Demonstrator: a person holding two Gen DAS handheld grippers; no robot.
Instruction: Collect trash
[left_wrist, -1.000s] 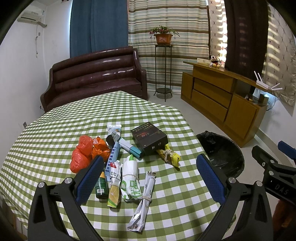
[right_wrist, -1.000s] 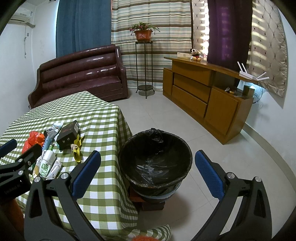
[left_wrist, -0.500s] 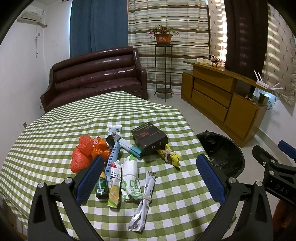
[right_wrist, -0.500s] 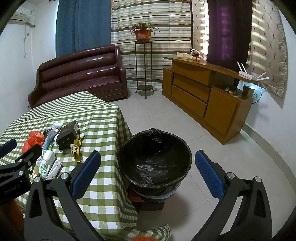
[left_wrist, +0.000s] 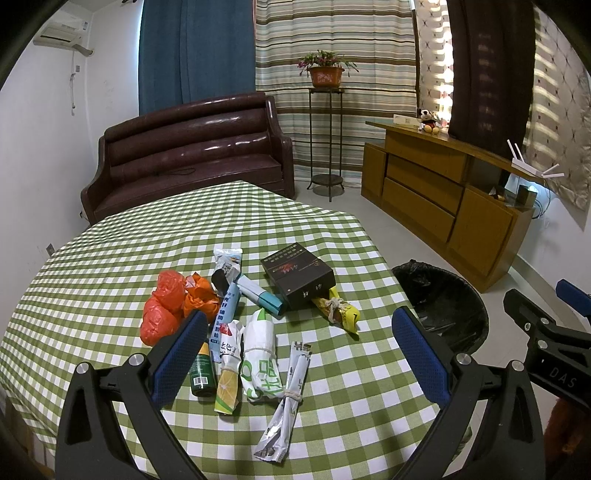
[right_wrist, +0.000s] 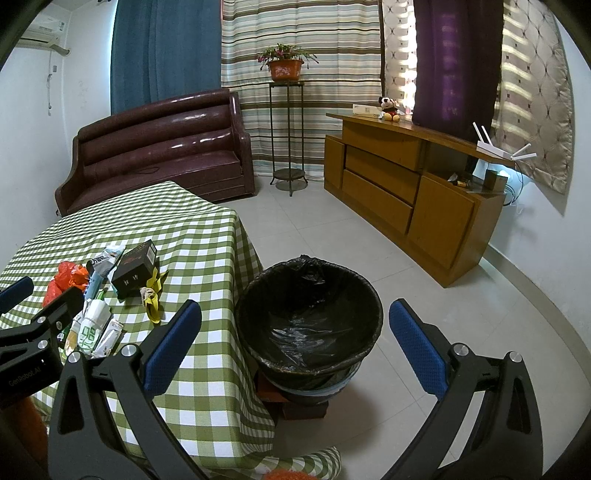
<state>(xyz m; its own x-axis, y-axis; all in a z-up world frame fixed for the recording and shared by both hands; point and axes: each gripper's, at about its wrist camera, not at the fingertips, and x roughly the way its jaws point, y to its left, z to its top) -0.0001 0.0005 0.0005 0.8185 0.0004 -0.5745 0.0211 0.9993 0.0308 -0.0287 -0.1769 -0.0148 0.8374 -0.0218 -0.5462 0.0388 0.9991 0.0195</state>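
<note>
Where table ends, bin alongside.

Under the left gripper lies a matt woven checked cloth with crinkled glossy orange plastic bags, a smooth dark cardboard box and a shiny foil wrapper. Below the right gripper, a glossy black plastic liner covers the bin.
</note>
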